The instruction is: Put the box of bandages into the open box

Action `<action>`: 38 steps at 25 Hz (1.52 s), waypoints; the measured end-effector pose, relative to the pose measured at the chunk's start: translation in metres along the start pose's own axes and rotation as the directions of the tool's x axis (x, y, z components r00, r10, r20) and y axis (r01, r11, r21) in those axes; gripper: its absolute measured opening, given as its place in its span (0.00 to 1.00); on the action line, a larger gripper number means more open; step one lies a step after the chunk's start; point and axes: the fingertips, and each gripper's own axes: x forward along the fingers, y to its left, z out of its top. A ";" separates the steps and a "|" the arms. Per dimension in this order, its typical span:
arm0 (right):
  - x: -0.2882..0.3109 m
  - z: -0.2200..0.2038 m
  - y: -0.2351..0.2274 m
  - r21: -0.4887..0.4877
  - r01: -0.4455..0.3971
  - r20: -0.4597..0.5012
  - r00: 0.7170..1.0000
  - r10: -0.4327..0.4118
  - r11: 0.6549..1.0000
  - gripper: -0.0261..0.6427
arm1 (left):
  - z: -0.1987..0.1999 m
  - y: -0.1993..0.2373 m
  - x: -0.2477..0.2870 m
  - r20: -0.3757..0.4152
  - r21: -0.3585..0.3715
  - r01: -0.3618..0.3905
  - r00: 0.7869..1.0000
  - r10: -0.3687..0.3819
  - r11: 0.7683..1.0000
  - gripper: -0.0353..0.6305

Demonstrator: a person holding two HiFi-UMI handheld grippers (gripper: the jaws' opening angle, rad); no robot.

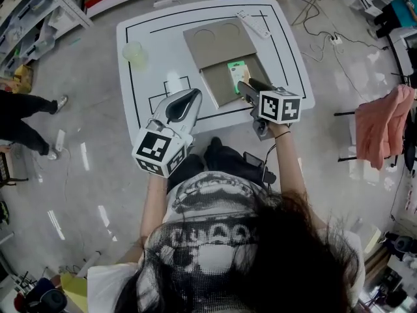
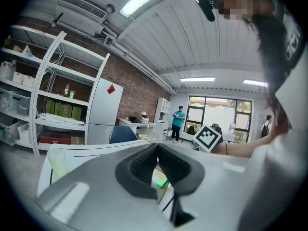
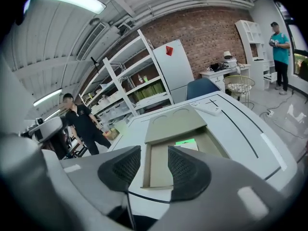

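The open cardboard box (image 1: 212,87) lies in the middle of the white table (image 1: 140,96), its lid (image 1: 218,41) folded back away from me. The green-and-white box of bandages (image 1: 238,72) rests inside it at the far right, also seen in the right gripper view (image 3: 186,143). My right gripper (image 1: 251,89) hovers over the box's near right corner, open, with nothing between its pads (image 3: 187,165). My left gripper (image 1: 193,96) is held above the table's front left, away from the box, jaws meeting at the tips (image 2: 157,150).
A white remote control (image 1: 253,23) lies at the table's far right, beside the lid. A pale green cup (image 1: 133,51) stands at the far left. A pink cloth (image 1: 381,122) hangs on a rack to the right. A person's legs (image 1: 26,116) stand left of the table.
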 end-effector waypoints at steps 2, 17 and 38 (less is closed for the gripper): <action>-0.010 0.001 0.012 0.004 -0.017 0.036 0.999 0.017 1.000 0.28 | -0.001 -0.002 -0.003 -0.004 0.002 0.015 1.000 -0.015 1.000 0.05; -0.069 -0.019 0.104 0.055 -0.022 0.227 0.974 0.009 0.998 0.12 | -0.017 -0.018 -0.049 -0.039 0.022 0.143 0.989 -0.142 0.990 0.05; -0.127 -0.072 0.174 0.085 0.002 0.312 0.950 -0.028 0.996 0.04 | -0.038 -0.063 -0.113 -0.062 0.033 0.268 0.962 -0.266 0.963 0.05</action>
